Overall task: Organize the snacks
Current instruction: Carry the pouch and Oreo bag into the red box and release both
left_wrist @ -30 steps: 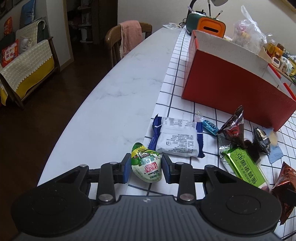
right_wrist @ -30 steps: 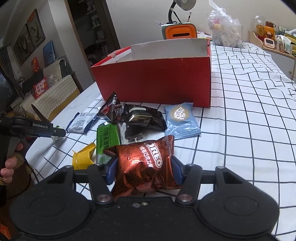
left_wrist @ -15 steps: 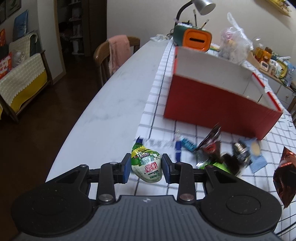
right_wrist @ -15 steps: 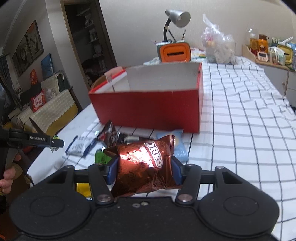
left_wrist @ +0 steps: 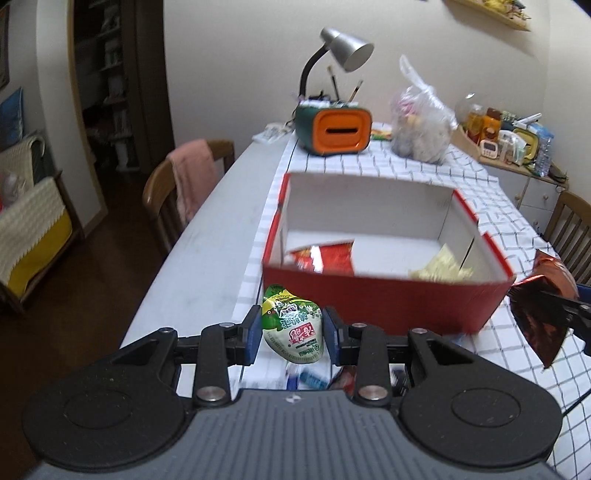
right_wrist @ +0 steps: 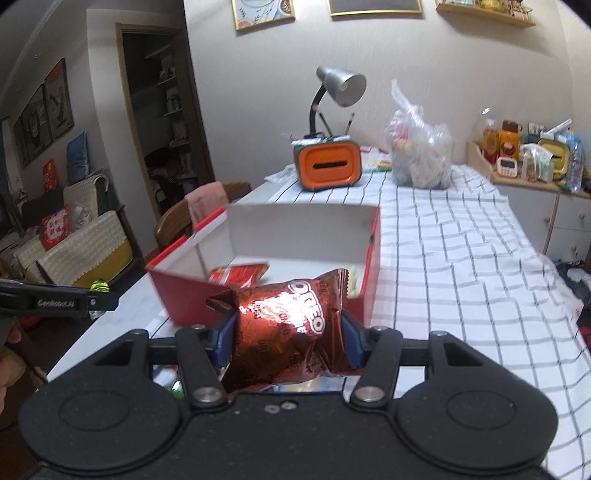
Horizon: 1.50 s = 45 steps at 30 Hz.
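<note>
Left gripper: blue pads pinch a green-and-white pouch, held in the air above the near left edge of the table. Right gripper: pads clamp a brown Oreo pack from both sides, also off the surface.

Just beyond both grippers stands the red box, open top, white inside. It holds a red packet at its near left and a pale yellow packet at its near right. In the right wrist view the same box sits directly beyond the Oreo pack, red packet visible inside.

Surface: a white cloth with a dark grid covers the right part of the table; the left strip is bare pale tabletop. A few loose wrappers lie under the left gripper, mostly hidden, kind not readable.

Far end of the table: an orange-fronted holder with brushes, a grey desk lamp rising from behind it, a clear bag of goods just to the right.

Room: a wooden chair with a pink towel over its back at the table's left; a dark doorway and shelves beyond; a bench with cream and yellow covers at far left. A cabinet with jars and bottles stands at right. Framed pictures hang on the far wall.
</note>
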{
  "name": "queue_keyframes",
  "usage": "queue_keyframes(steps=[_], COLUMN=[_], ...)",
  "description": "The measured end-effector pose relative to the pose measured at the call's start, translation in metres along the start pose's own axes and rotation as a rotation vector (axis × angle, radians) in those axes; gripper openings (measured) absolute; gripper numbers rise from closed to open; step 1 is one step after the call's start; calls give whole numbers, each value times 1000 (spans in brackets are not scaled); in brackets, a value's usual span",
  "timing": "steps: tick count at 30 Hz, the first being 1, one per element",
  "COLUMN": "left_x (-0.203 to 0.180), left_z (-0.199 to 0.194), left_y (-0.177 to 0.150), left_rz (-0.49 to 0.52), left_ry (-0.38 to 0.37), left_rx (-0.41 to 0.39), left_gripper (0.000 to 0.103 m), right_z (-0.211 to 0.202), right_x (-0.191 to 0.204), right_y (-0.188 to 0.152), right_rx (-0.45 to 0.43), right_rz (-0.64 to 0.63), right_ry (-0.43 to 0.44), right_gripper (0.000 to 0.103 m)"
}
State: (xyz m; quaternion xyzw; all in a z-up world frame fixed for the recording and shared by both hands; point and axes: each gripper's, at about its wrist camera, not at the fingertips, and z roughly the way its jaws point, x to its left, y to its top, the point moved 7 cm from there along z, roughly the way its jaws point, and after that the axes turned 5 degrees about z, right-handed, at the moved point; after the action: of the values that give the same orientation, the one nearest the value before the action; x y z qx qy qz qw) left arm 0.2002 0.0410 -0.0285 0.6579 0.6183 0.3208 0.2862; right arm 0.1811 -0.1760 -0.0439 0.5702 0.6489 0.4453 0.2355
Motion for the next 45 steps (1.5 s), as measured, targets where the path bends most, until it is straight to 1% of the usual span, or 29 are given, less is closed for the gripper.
queue_keyframes(steps=[5, 11, 13, 16, 17, 25, 27, 31, 40, 45], left_x=[-12, -22, -24, -26, -27, -37, -38, -42, -47, -48], left_z=[12, 31, 42, 57, 63, 106, 117, 137, 160, 163], left_y=[30, 56, 62, 66, 66, 68, 67, 60, 47, 40], left_rz=[37, 64, 73, 68, 73, 107, 110, 125, 151, 161], left_ry=[-10, -9, -14, -18, -28, -21, -14, -8, -4, -1], left_rx=[-22, -39, -28, -6, 7, 56, 79, 129, 190, 201], left_gripper=[34, 34, 34, 34, 34, 34, 34, 34, 35, 36], right_z=[15, 38, 46, 59, 64, 107, 120, 140, 160, 170], right_x=[-6, -9, -10, -12, -12, -13, -12, -10, 1, 0], right_y=[27, 46, 51, 57, 59, 64, 61, 54, 44, 35], right_rx=[-32, -35, -38, -33, -28, 24, 54, 91, 137, 173], right_rz=[-15, -47, -55, -53, -54, -78, -89, -122, -158, -152], right_ry=[-41, -85, -112, -112, -117, -142, -132, -149, -157, -166], right_gripper=[57, 57, 57, 57, 57, 57, 57, 57, 57, 57])
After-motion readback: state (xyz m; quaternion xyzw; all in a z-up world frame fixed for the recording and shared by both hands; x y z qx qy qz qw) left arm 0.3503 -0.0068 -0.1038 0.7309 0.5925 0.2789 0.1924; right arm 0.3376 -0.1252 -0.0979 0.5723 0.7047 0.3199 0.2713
